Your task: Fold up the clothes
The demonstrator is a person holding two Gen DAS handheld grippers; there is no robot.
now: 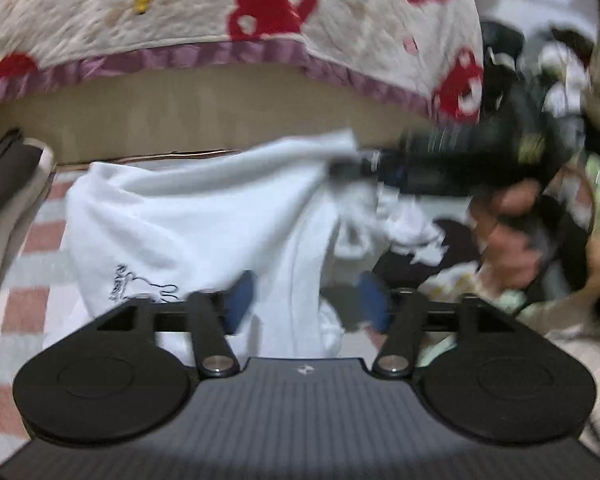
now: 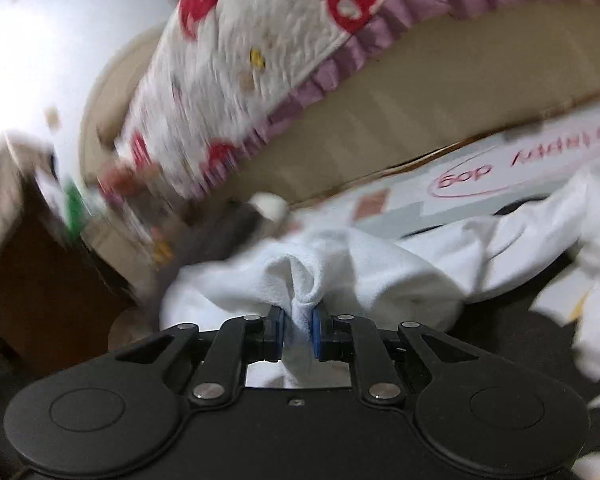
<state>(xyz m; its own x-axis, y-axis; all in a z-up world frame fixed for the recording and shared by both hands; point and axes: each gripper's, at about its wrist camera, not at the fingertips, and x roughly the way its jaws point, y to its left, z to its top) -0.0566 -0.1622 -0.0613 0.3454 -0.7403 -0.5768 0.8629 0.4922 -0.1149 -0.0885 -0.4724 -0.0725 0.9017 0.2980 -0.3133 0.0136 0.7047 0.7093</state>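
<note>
From the left wrist view, the left gripper [image 1: 306, 300] has its jaws standing wide apart, with the blue pads [image 1: 240, 300] on either side of a hanging fold of a white garment [image 1: 188, 220]. The cloth passes between the pads, but neither pad appears to press on it, so the jaws are open and grip nothing. The white garment is lifted in front of the gripper, its upper corner drawn up and to the right, where the right gripper [image 1: 352, 166] pinches it; that gripper shows only as a dark, blurred shape with a hand [image 1: 508, 220] behind it. A small dark line drawing [image 1: 140, 284] is printed low on the garment. Beneath lies a pink and white checked mat [image 1: 28, 272]. Behind the garment runs a beige bed side [image 1: 204, 120], topped by a white quilt with red figures [image 1: 260, 4] and a purple frilled edge. To the right is a blurred heap of other clothes [image 1: 452, 284].

From the right wrist view, the right gripper [image 2: 299, 322] has its jaws closed tight on a bunched fold of the white garment [image 2: 360, 276], the blue pads squeezing the cloth from both sides. The rest of the garment trails to the right, over the mat [image 2: 500, 168], which carries red lettering. The quilt [image 2: 260, 40] and bed side [image 2: 440, 92] slant across the upper part. A brown piece of furniture [image 2: 40, 288] stands at the left, too blurred to name.
</note>
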